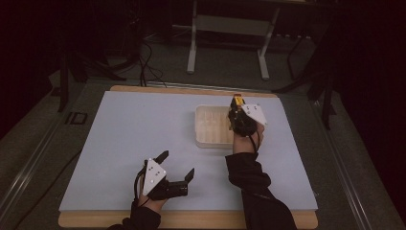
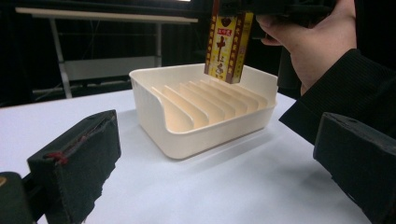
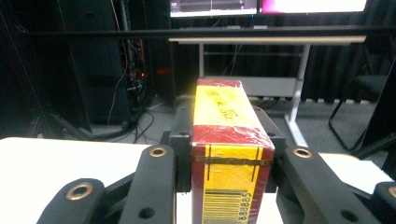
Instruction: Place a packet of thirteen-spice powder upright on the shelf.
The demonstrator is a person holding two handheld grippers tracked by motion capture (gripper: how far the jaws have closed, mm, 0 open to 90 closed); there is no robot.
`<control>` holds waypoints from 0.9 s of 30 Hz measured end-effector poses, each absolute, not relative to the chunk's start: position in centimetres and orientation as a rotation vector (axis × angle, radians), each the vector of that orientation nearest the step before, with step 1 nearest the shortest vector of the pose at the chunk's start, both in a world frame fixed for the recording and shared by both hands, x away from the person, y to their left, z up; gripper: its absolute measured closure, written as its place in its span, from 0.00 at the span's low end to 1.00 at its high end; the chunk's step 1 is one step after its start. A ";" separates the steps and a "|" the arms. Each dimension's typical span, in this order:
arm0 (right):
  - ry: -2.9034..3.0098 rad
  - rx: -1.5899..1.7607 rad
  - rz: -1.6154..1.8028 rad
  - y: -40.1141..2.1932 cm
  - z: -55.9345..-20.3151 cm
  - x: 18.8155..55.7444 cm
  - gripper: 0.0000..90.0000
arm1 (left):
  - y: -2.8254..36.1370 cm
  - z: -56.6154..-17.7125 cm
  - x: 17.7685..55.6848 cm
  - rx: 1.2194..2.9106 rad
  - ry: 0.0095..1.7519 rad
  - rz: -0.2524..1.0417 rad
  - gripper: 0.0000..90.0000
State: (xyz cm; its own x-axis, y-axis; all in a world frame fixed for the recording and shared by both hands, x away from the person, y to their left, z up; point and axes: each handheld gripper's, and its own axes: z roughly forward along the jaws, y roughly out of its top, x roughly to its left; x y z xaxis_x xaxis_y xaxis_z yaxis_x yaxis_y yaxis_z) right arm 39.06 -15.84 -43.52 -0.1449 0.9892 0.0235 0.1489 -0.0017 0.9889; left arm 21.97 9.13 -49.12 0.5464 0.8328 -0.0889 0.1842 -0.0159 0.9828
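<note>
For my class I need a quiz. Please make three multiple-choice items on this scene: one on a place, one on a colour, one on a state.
1. Where is the box?
A. above the tray
B. flat on the table
C. on the floor

2. The box is mainly:
A. blue and white
B. red and yellow
C. green

3. The left gripper is:
A. shut on the box
B. shut on the tray
C. open

Key:
1 A, it hangs over the dividers.
2 B, its wrapping shows it.
3 C, the jaws stand apart with nothing between them; the right gripper holds the box.
</note>
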 end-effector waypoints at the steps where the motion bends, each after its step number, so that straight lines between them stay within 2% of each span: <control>1: 1.420 1.262 1.247 -15.8 -43.7 39.1 0.75 | 9.1 -49.1 22.0 1.533 0.905 0.646 0.02; 13: 1.443 1.314 1.222 -15.9 -45.3 39.9 0.75 | 9.2 -49.1 22.0 1.525 0.906 0.648 0.02; 27: 1.428 1.322 1.212 -16.2 -45.4 39.6 0.75 | 9.2 -49.1 22.0 1.530 0.904 0.645 0.02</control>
State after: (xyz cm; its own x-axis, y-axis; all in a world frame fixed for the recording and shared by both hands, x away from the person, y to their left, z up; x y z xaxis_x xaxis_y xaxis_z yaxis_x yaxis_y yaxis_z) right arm 39.63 -16.24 -45.41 -0.1081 0.9934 0.0387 0.1994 -0.0165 0.9798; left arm 22.05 9.16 -49.08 0.5466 0.8324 -0.0908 0.1848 -0.0142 0.9827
